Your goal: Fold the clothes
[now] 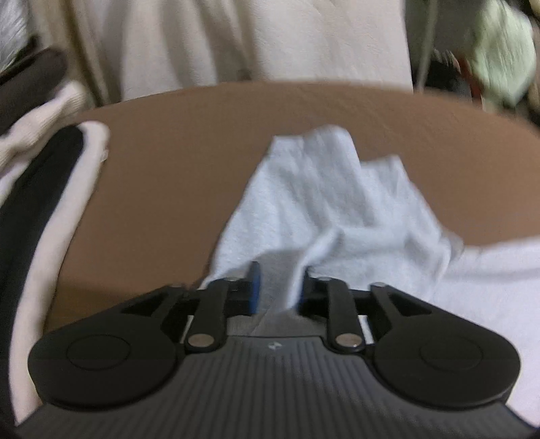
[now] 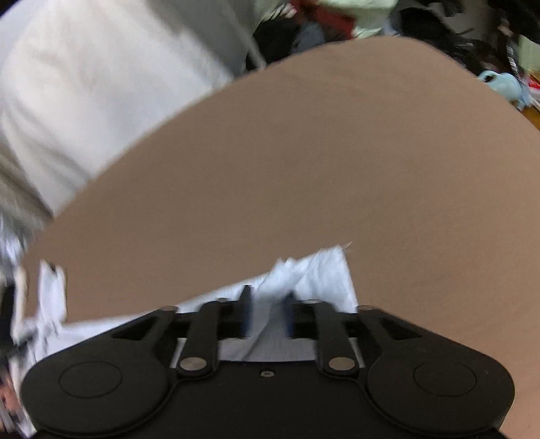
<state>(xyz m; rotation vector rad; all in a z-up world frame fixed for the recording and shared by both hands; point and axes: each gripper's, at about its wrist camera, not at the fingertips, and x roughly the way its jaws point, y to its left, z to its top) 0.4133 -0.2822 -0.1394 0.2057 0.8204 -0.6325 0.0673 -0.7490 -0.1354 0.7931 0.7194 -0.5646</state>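
Note:
A pale blue-white garment [image 1: 320, 196] lies crumpled on the brown tabletop [image 1: 185, 152], one corner pointing away from me. My left gripper [image 1: 279, 283] stands open over its near edge; a fold of the cloth rises between the blue-padded fingers, and a gap shows beside it. In the right wrist view another corner of the same garment [image 2: 317, 273] lies on the tabletop [image 2: 303, 169]. My right gripper [image 2: 266, 310] is open too, its fingers standing apart on either side of a loose ridge of the cloth.
Folded clothes [image 1: 44, 189] in black and cream are stacked at the table's left edge. Cream fabric [image 1: 236, 40] hangs beyond the far edge. A clutter of coloured clothes [image 2: 371, 20] and a blue soft toy [image 2: 503, 84] lie past the right side.

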